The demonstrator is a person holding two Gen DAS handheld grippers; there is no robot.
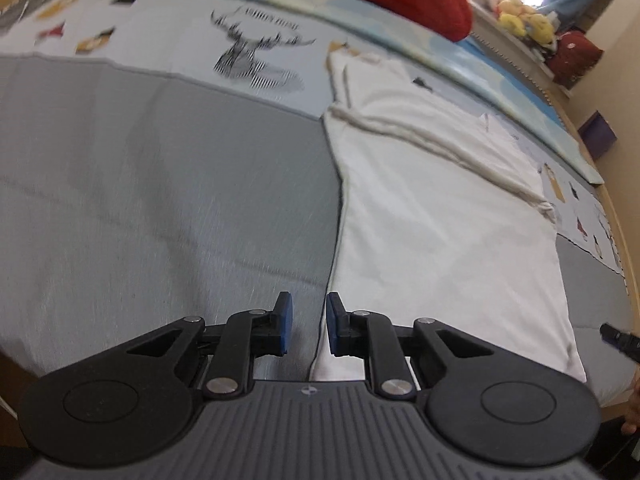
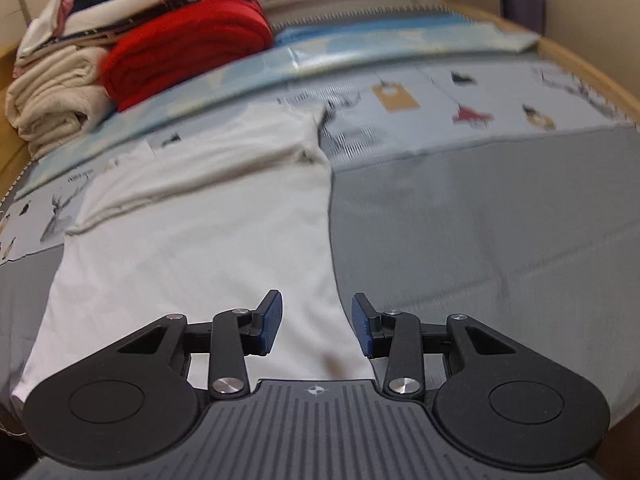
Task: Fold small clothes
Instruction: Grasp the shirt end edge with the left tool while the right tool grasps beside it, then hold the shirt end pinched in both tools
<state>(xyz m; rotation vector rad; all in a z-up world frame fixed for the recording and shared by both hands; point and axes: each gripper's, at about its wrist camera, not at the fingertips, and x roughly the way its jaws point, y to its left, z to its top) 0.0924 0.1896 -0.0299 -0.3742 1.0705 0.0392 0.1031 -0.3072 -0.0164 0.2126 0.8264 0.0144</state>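
A bedroom scene: a bed covered by a grey bedspread with a printed panel of deer and small animal motifs, a window sill with plush toys in the blurred background. The left gripper has its blue pads set a narrow gap apart, empty, poised over the near left edge of a white T-shirt that lies flat on the bedspread, sleeves apparently folded inward across the upper part. The right gripper stands somewhat wider, also empty, straddling the garment's near right edge, one pad above the fabric and the other above the bedspread. Whether either gripper touches the cloth cannot be told. Beyond the shirt lie a folded red knit and a stack of folded laundry at the head of the bed. Risks, as judged from this arrangement: a pinch taken too deep could gather the bedspread together with the hem, dragging both; a pinch too shallow, or only one layer caught, could let the shirt slip and undo the sleeve folds; unequal lifting by the two grippers would likely skew the fold line. Motion blur in both views suggests movement, so misplacement at the edge is plausible.
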